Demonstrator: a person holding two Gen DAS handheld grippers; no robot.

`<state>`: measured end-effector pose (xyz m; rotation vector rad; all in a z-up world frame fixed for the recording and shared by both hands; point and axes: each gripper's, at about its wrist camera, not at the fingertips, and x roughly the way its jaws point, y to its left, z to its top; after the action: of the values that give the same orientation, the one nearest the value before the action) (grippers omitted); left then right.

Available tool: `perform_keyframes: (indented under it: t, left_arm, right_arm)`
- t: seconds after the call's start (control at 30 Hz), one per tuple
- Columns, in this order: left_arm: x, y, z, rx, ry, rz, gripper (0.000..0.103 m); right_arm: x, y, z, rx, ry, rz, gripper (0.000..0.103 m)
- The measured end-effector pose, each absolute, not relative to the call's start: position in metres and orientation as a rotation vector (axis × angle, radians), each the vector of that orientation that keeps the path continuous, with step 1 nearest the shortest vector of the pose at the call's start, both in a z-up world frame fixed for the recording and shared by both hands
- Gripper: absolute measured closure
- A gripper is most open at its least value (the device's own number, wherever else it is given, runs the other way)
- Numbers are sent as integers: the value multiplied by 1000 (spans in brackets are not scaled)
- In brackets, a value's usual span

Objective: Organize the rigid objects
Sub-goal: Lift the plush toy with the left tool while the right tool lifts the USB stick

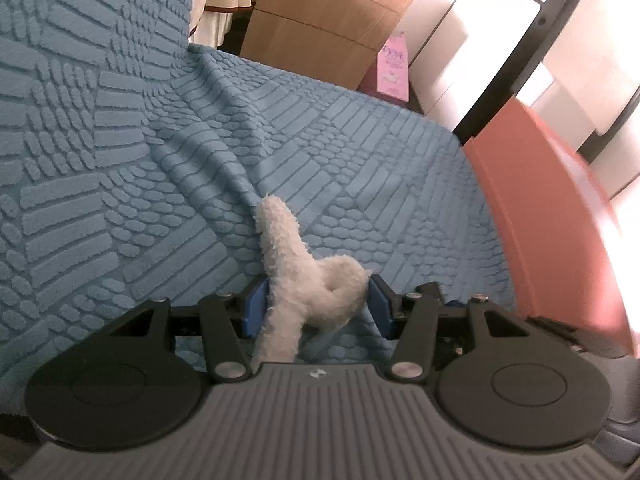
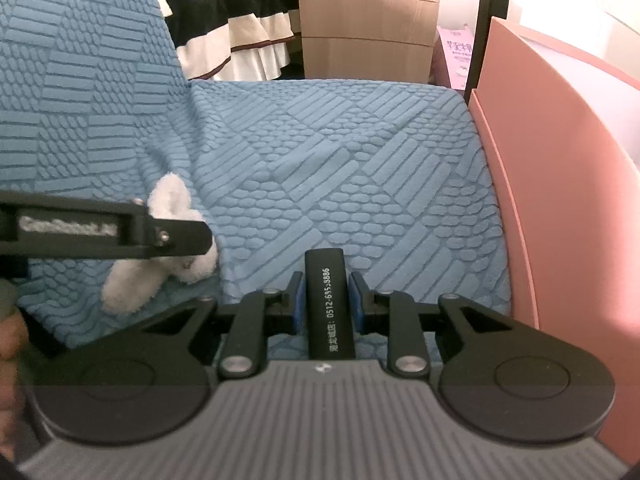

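Observation:
A white fluffy plush toy [image 1: 288, 248] lies on the blue textured sofa cover [image 1: 120, 160], and my left gripper [image 1: 316, 306] has its blue pads pressed against both sides of it. In the right wrist view the same plush toy [image 2: 168, 200] sits at the left, partly hidden by the left gripper's black finger [image 2: 180, 236]. My right gripper [image 2: 329, 300] is shut on a slim black bar [image 2: 324, 276] with white printed digits. It holds the bar lengthwise just above the sofa cover [image 2: 320, 160].
A pink box wall [image 2: 560, 160] rises along the right edge of the seat, also visible as the pink box [image 1: 540, 200]. Behind the seat stand a wooden cabinet [image 2: 360, 20] and a striped bedspread [image 2: 240, 20]. A hand [image 2: 8, 340] shows at lower left.

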<state>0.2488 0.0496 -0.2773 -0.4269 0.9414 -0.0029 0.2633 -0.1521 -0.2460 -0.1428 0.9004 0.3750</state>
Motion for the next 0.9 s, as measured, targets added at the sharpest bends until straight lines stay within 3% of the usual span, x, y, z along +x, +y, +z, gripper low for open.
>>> perform_keyframes:
  t: [0.8,0.83,0.87,0.9]
  left_arm:
    - [228,42,-233,-411,902,2,48]
    - [227,42,-229,-414,898,-4,48]
    - [225,41,-225,-416,893,-8,48]
    - [224,40,-221,-415,890,-11,48]
  right_arm:
    - [257,-168,-209,-93,860,374,78]
    - [256,-169,-205,-92,857,374,79]
    - [256,-171,-200,-87,853,376,89]
    - [255,-173,-196,-83,852,376,91]
